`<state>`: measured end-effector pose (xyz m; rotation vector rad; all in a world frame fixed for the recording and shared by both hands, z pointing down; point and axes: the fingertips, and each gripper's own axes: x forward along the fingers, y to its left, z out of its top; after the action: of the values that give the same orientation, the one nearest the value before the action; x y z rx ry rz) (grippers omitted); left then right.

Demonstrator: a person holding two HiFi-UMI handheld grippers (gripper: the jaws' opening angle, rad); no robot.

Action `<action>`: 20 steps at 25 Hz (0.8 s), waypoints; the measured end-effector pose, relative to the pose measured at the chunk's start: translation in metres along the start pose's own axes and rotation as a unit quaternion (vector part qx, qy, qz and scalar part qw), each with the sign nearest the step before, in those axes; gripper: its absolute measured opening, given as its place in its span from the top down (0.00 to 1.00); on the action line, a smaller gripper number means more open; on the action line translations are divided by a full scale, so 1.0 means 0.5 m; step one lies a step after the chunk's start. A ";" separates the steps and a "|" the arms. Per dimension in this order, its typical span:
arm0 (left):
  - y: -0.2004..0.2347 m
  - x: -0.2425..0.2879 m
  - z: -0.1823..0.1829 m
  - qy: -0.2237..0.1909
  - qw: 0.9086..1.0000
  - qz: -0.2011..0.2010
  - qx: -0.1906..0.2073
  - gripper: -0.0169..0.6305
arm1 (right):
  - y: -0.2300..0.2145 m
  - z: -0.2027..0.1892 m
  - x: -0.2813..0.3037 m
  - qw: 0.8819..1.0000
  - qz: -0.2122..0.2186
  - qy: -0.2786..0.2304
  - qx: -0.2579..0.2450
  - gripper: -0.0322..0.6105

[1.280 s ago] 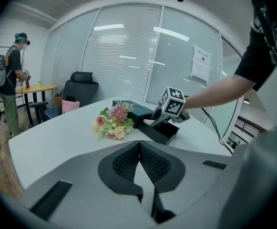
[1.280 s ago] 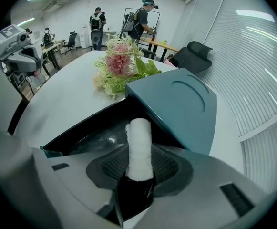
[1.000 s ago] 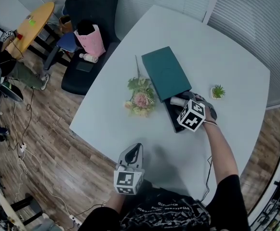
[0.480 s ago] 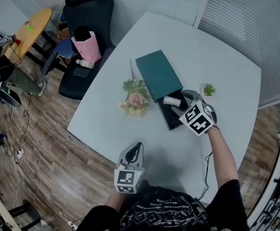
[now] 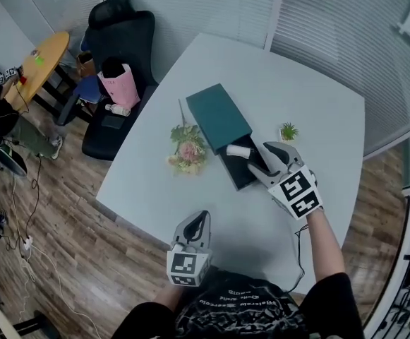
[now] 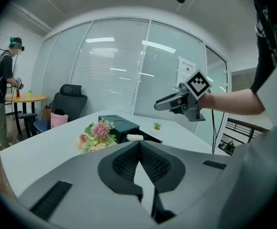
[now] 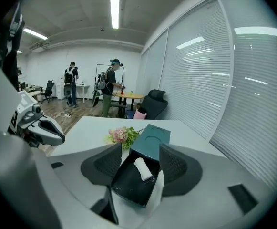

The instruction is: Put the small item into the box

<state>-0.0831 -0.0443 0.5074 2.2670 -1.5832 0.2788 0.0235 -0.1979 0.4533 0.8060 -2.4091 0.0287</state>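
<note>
your right gripper (image 5: 268,157) has lifted clear of the box (image 7: 128,187), jaws apart, just easing inward on nothing, and the roll (image 5: 237,150) lies inside, so the drop looks done; left gripper (image 5: 194,224) jaws together.

Left gripper (image 5: 202,219): jaws together, nothing between them. Held low and close in front of the body, pointing forward and slightly down.
Right gripper (image 5: 262,157): jaws wide apart, have just been closing a little, nothing between them. Pointing forward and down.
Right arm (image 5: 326,242): bare forearm, stretched forward.
</note>
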 end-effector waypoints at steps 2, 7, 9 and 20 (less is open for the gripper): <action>-0.013 -0.004 0.006 -0.007 1.000 -0.005 0.003 0.95 | 0.011 0.005 -0.031 1.000 -0.008 -0.016 0.009 0.55; -0.045 -0.019 0.028 -0.027 0.999 -0.018 0.007 0.95 | 0.038 -0.005 -0.097 0.998 -0.042 -0.036 0.025 0.56; -0.058 -0.020 0.034 -0.034 0.999 -0.023 0.008 0.95 | 0.049 -0.018 -0.112 0.997 -0.056 -0.039 0.034 0.56; -0.130 -0.025 0.023 -0.039 0.997 -0.066 0.029 0.95 | 0.121 -0.131 -0.201 0.982 -0.135 -0.082 0.107 0.58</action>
<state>-0.0271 -0.0181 0.4808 2.4415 -1.4717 0.2060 0.0892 -0.0808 0.4626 1.2751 -2.4549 0.1203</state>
